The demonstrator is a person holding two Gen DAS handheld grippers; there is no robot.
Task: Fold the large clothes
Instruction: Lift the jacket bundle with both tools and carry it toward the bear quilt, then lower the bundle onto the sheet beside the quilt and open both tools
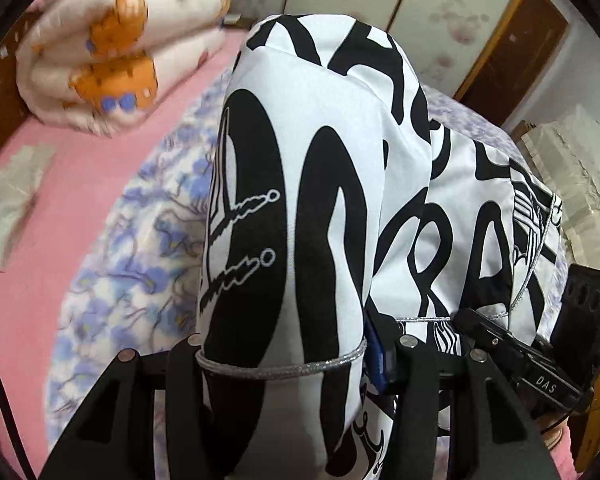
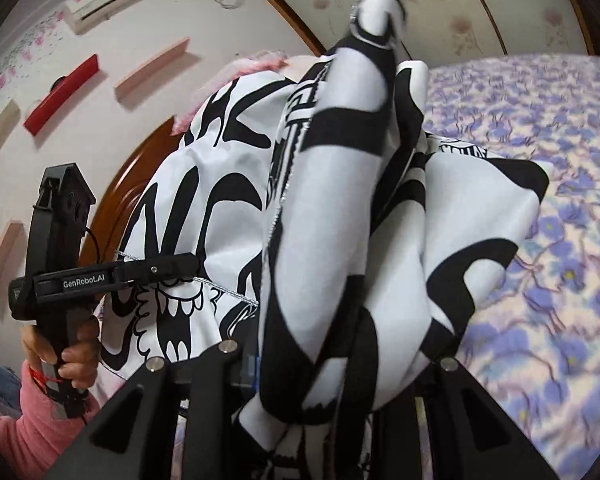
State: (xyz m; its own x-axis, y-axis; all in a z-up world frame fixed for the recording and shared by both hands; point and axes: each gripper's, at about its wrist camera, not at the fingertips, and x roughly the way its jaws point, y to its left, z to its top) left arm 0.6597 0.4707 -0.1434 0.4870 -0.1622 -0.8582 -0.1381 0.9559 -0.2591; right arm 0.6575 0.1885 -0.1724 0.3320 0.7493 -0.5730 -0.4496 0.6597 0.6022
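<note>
A large black-and-white printed garment [image 1: 308, 160] with a silver-trimmed hem hangs lifted above the bed. In the left wrist view it drapes over and between the left gripper's fingers and hides their tips. In the right wrist view the left gripper [image 2: 188, 268], held by a hand [image 2: 72, 352] in a pink sleeve, is shut on the silver hem. The right gripper [image 1: 466, 318] is shut on the same hem further right. A bunched fold of the garment [image 2: 340, 200] fills the gap between the right gripper's fingers and covers their tips.
Below lies a bed with a purple floral sheet [image 2: 540, 160] and a pink sheet [image 1: 60, 200]. A folded quilt [image 1: 112, 52] with orange prints sits at the head. A wooden headboard [image 2: 140, 168], wall shelves [image 2: 60, 96] and a brown door [image 1: 512, 52] surround it.
</note>
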